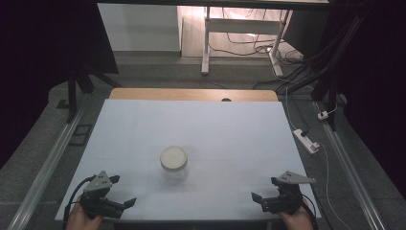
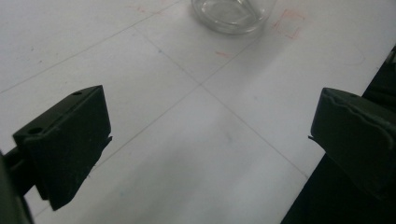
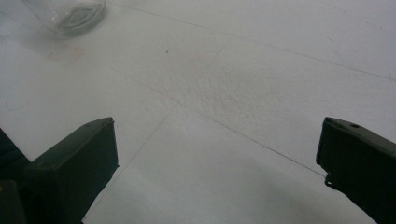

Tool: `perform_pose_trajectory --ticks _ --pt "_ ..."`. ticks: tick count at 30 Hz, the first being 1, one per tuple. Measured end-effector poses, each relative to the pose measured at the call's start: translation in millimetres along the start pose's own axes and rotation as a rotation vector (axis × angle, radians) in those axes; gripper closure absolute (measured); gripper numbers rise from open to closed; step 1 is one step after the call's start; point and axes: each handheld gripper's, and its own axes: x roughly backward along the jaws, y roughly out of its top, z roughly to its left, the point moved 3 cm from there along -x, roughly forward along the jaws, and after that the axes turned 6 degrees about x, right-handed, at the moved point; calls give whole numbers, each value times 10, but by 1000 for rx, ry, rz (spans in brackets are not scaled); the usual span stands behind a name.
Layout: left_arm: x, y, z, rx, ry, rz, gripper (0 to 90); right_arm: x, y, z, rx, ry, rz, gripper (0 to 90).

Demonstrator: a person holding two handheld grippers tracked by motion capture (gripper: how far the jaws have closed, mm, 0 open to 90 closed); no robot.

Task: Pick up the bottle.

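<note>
Both grippers, left [image 1: 125, 190] and right [image 1: 263, 188], rest with jaws spread wide and empty. Between them the clear glass jar with a cream lid [image 1: 173, 164] stands untouched and closed; all handling seems left to do.

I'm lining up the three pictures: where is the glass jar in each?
High view: glass jar at table centre, cream lid on.
Left gripper view: its base at the top edge, right of centre.
Right gripper view: its base in the top left corner.
Shared landmark: red marks beside the jar.
</note>
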Motion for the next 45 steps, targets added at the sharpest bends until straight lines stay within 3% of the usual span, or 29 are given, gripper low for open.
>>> perform_pose_trajectory --ticks 6,13,21,32,43,45 --pt "-56 82 1 -7 -21 -25 0 -3 1 0 -2 -1 4 0" --pt "-138 174 17 -15 -10 -44 0 -5 1 0 0 -2 6 0" --pt "-268 295 -39 -58 -21 -59 0 -9 1 2 1 -2 10 0" --pt "-517 495 -101 -71 -63 -21 0 -12 2 -5 -4 -1 10 0" --pt "-689 636 -128 -95 -66 -14 0 -13 1 -10 -8 1 12 0" --pt "-739 674 -133 -101 -89 -12 0 -13 2 -10 -8 1 12 0"
